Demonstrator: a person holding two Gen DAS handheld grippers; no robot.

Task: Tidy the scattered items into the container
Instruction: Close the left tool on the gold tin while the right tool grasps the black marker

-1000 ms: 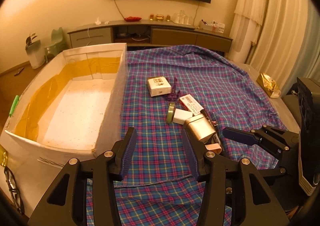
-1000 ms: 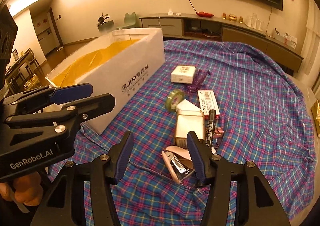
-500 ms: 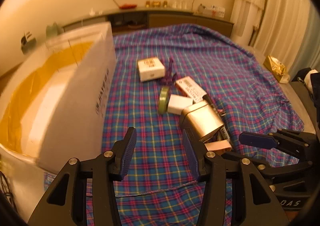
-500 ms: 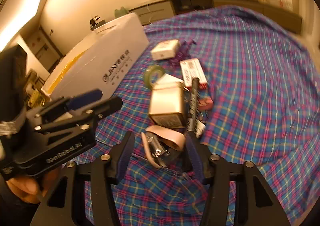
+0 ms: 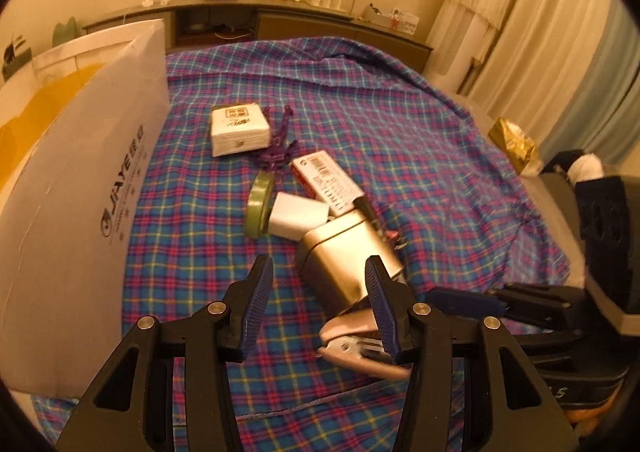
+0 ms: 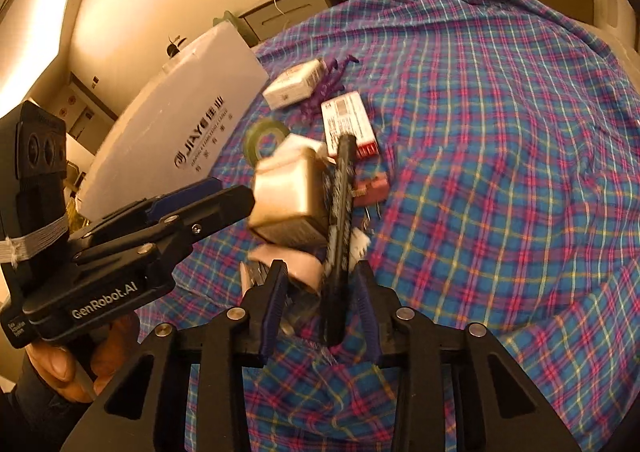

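Observation:
A pile of small items lies on the plaid cloth (image 5: 400,124): a pink stapler (image 5: 356,348), a gold tin (image 5: 348,264), a black marker (image 6: 340,208), a green tape roll (image 5: 259,208), a white block (image 5: 298,216), a red-and-white pack (image 5: 326,182), a white box (image 5: 239,129) and a purple clip (image 5: 278,146). The white container box (image 5: 76,188) stands at the left. My left gripper (image 5: 318,312) is open, just left of the stapler and tin. My right gripper (image 6: 322,302) is open, with the stapler (image 6: 288,268) and the marker's near end between its jaws.
A gold foil packet (image 5: 514,144) lies at the cloth's right edge. A low cabinet (image 5: 280,18) runs along the back wall, with white curtains (image 5: 520,12) to its right. The cloth's front hem is bunched under my right gripper.
Both grippers have moved forward and down toward the pile. The right gripper's jaws now straddle the stapler and marker end. The left gripper has come close beside the tin and stapler.

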